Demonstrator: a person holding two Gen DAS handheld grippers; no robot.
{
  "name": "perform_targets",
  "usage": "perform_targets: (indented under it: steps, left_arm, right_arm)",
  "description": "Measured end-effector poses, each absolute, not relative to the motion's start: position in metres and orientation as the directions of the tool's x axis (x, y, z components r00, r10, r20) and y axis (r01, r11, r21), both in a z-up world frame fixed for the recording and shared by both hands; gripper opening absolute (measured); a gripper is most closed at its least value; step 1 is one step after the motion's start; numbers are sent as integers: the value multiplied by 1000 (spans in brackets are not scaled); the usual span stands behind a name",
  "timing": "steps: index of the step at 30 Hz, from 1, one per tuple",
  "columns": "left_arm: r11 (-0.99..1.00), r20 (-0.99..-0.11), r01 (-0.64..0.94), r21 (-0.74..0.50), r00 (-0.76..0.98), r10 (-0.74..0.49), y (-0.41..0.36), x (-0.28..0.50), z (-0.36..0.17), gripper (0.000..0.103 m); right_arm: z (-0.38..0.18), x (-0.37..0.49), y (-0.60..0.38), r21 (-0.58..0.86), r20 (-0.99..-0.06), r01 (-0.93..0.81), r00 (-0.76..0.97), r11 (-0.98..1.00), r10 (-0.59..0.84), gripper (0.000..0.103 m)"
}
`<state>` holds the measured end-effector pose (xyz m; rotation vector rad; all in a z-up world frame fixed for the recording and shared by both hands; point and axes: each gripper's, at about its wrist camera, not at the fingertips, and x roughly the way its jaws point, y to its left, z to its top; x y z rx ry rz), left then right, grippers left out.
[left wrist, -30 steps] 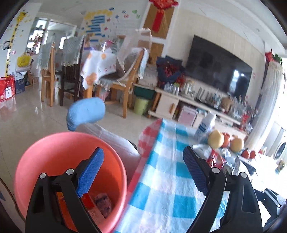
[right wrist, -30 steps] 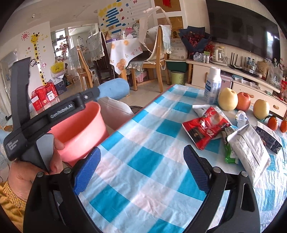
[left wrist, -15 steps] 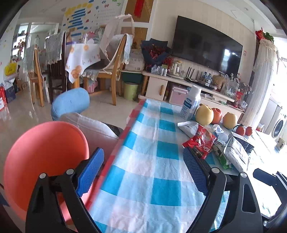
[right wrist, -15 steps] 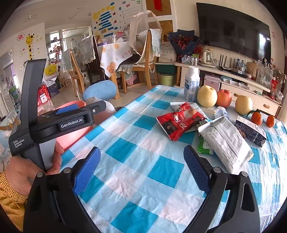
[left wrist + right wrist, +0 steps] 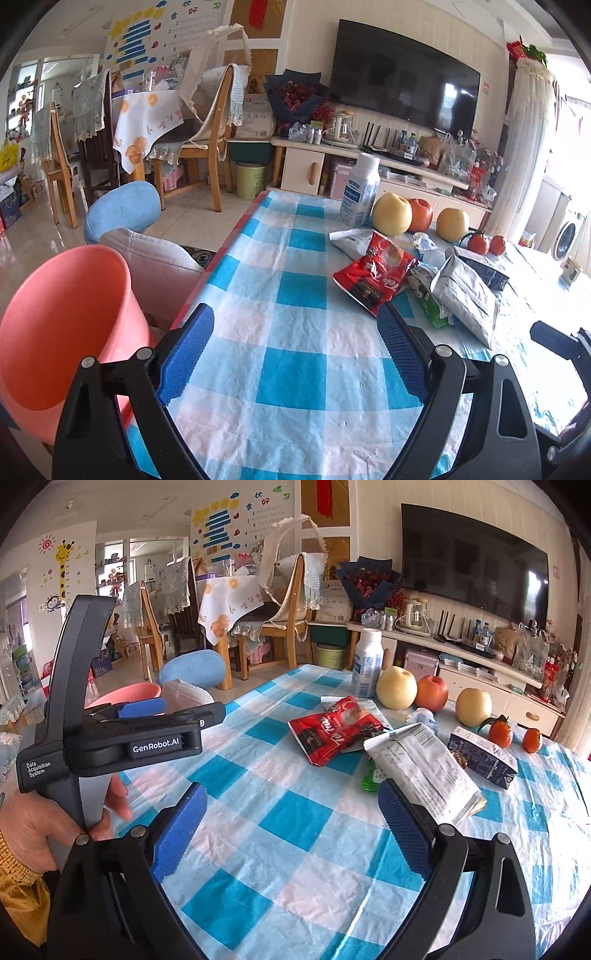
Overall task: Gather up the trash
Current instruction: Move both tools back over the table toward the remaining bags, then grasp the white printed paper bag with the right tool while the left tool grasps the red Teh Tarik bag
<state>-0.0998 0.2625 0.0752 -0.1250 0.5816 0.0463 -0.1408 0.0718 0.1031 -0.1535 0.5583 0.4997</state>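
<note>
Left wrist view: both grippers faced wrappers on the table.
The left gripper point(image 5: 295, 354) and right gripper point(image 5: 291, 827) had fingers wide, empty. The red wrapper point(image 5: 375, 275) lay far right of the left fingers, long axis slanting away; the pink bin point(image 5: 62, 328) stood left.

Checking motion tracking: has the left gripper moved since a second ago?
Yes. The left gripper swung from over the pink bin rightward onto the checked tablecloth, toward the red wrapper.

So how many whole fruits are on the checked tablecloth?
5: a yellow pear beside the white bottle, a red apple touching it, another pear further right, and two small oranges beyond.
</note>
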Motion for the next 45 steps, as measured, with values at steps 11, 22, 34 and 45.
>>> perform_targets:
  steps: [11,22,34,45]
  left_arm:
    - [994,-603,-72,-80,798,9,243,-97,69,89]
    - [998,-642,4,-69,766,-47,208,-95,57,89]
    - [995,-675,97,-35,731,-95,159,-77,49,89]
    - [970,-729,189,154,684,-18,162,2,46,89]
  right_arm:
    - [100,-132,39,14,-534,-469,743,883,403,94]
    - [97,-99,-12,63,-557,-377,755,924,346,94]
    - [87,-53,-94,169,-567,-239,770,956,292,94]
    - [64,-16,-61,98,-630,-459,658,883,412,94]
